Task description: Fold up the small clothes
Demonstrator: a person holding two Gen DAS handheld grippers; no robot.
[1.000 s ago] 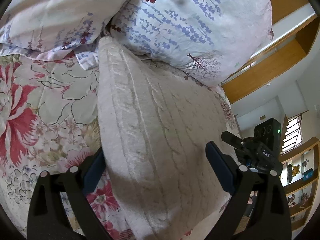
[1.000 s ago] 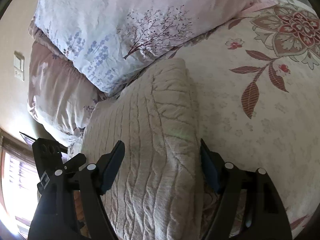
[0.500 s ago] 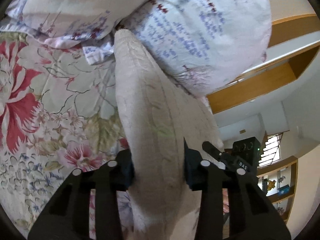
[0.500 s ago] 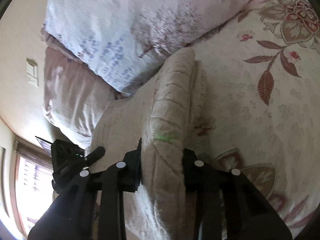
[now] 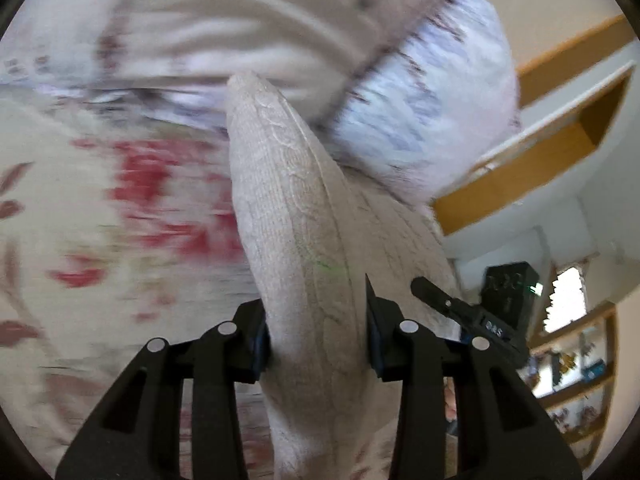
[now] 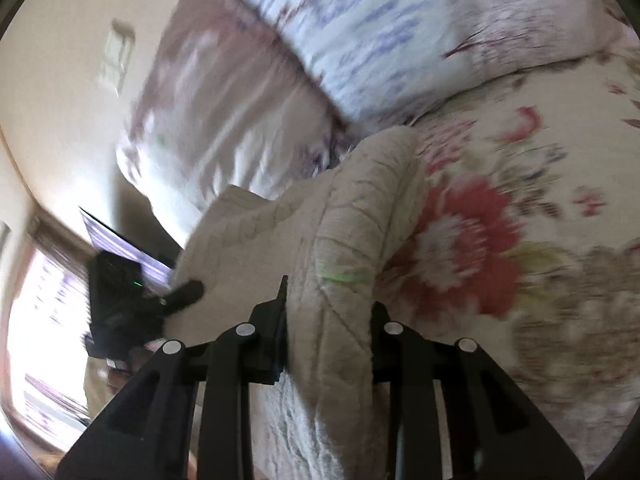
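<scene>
Where the jaws of the left gripper (image 5: 316, 334) meet at lower centre of the left wrist view, they are closed narrowly on a bunched ridge of the beige knit garment (image 5: 292, 208), with fabric filling the whole gap between the two pads. The garment rises from the jaws as a tapering fold toward upper centre of the frame, and its tip ends in front of the pillows. A second layer of the same knit spreads to the right of the ridge. At right centre, just beyond that layer, the right gripper (image 5: 476, 312) is partly visible as a black body with a green indicator light.

In the right wrist view, the jaws of the right gripper (image 6: 328, 320) at lower centre are likewise drawn in and clamp a thick fold of the garment (image 6: 360, 208). The knit spreads leftward from this fold toward the left gripper (image 6: 180, 296), whose black finger touches the fabric at left centre.

The floral bedspread (image 5: 100, 208) lies at left of the left wrist view and at right of the right wrist view, strongly blurred. The lavender-print pillow (image 6: 400, 28) occupies the upper part of both frames, directly behind the garment's far end. A wooden shelf (image 5: 540, 140) shows at upper right of the left wrist view. A wall switch (image 6: 116, 56) sits at upper left of the right wrist view, and a bright window (image 6: 44, 320) at lower left.
</scene>
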